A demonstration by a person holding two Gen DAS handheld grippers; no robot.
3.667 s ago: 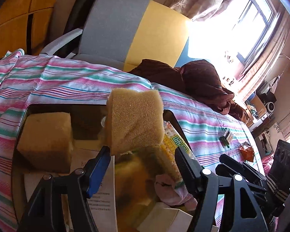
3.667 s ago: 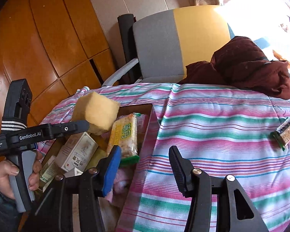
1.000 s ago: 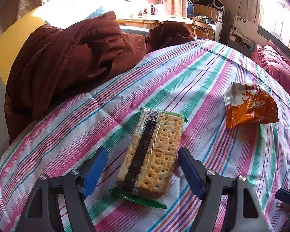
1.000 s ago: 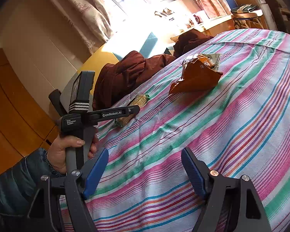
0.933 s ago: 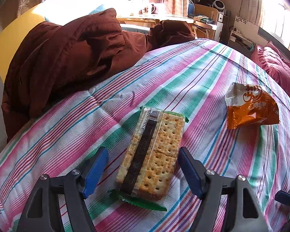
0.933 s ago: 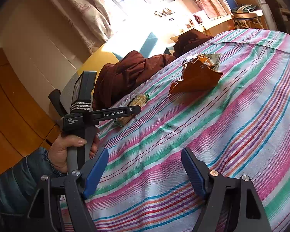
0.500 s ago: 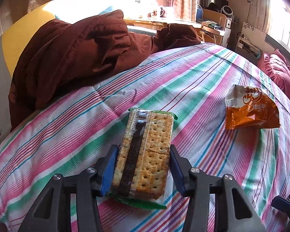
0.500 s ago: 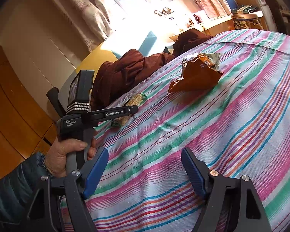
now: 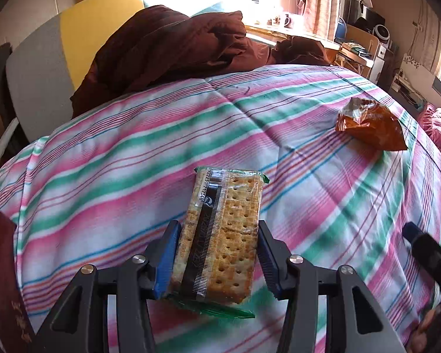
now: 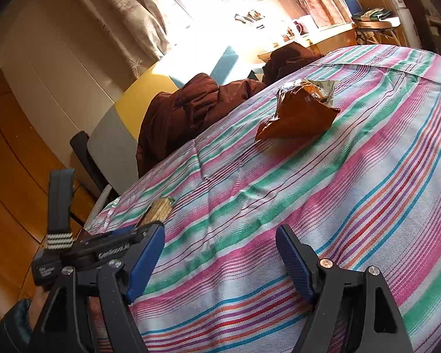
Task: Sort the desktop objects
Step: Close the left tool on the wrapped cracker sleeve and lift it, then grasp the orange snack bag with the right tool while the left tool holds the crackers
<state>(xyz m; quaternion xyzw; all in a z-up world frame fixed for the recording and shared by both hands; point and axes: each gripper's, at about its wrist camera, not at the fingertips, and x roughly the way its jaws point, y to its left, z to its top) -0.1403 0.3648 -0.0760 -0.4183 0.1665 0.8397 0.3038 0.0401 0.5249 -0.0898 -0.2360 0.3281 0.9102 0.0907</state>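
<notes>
A clear-wrapped cracker pack (image 9: pixel 223 229) with green ends is clamped between the blue pads of my left gripper (image 9: pixel 217 253), which is shut on its long sides; the frame does not settle whether it hangs a little above the striped tablecloth (image 9: pixel 132 158) or rests on it. The same cracker pack (image 10: pixel 158 207) shows small at the left of the right wrist view, ahead of the left gripper's body. An orange snack bag (image 9: pixel 370 126) lies further off to the right. My right gripper (image 10: pixel 220 253) hovers open over the tablecloth (image 10: pixel 352 176), with the snack bag (image 10: pixel 297 114) well beyond it.
A dark red-brown garment (image 9: pixel 173 44) is heaped at the table's far edge over a grey and yellow chair (image 9: pixel 58 35). A dark red box edge (image 9: pixel 0 279) sits at the lower left. Wooden panelling (image 10: pixel 11 161) and a window desk lie beyond.
My left gripper closed onto the cracker pack and has drawn it back leftward; the view has swung away from the snack bag. My right gripper stays open over the cloth.
</notes>
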